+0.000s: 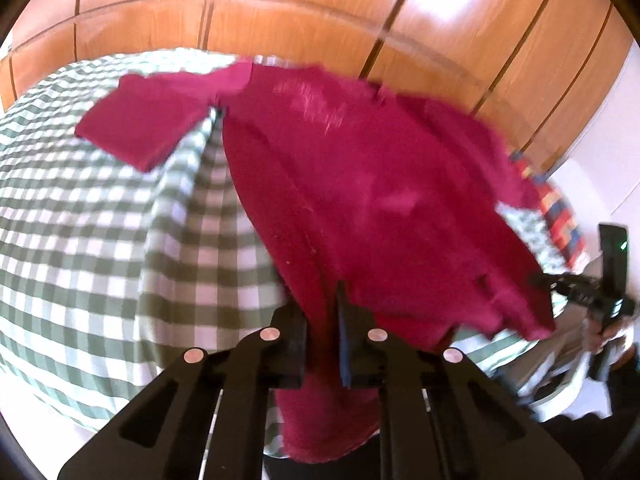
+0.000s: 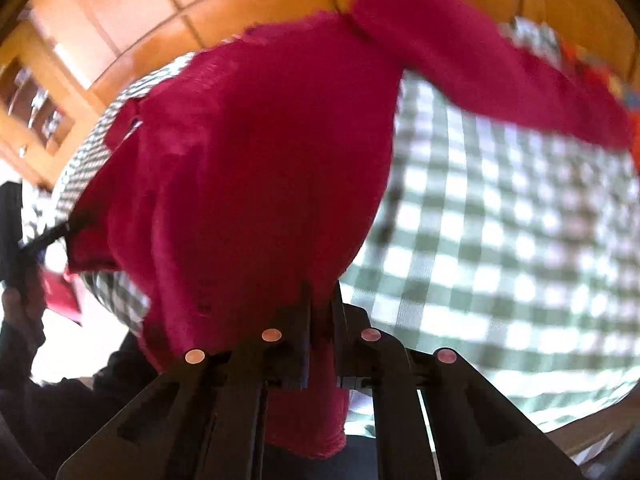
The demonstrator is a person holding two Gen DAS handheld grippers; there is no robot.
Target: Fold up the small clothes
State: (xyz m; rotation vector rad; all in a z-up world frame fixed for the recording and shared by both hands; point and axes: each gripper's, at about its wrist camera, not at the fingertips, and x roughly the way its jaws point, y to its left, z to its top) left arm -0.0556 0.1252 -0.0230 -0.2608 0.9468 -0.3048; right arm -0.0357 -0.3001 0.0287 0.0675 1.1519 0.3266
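Observation:
A small crimson T-shirt [image 1: 380, 184] is spread over a bed with a green-and-white checked cover [image 1: 80, 220]; one short sleeve [image 1: 140, 128] lies out to the left. My left gripper [image 1: 322, 314] is shut on the shirt's near hem, with cloth bunched between its fingers and hanging below. At the right edge my right gripper [image 1: 540, 280] pinches the hem's other corner. In the right wrist view the T-shirt [image 2: 260, 160] fills the middle and my right gripper [image 2: 322, 296] is shut on its hem. My left gripper [image 2: 60, 232] shows at the far left, at the shirt's corner.
Glossy wooden cupboard doors [image 1: 280, 12] stand behind the bed. A multicoloured cloth [image 1: 560, 208] lies at the bed's right side. A person's hand [image 1: 600, 336] holds the right gripper. The checked cover [image 2: 520, 240] is bare right of the shirt. A red object [image 2: 60, 296] sits low left.

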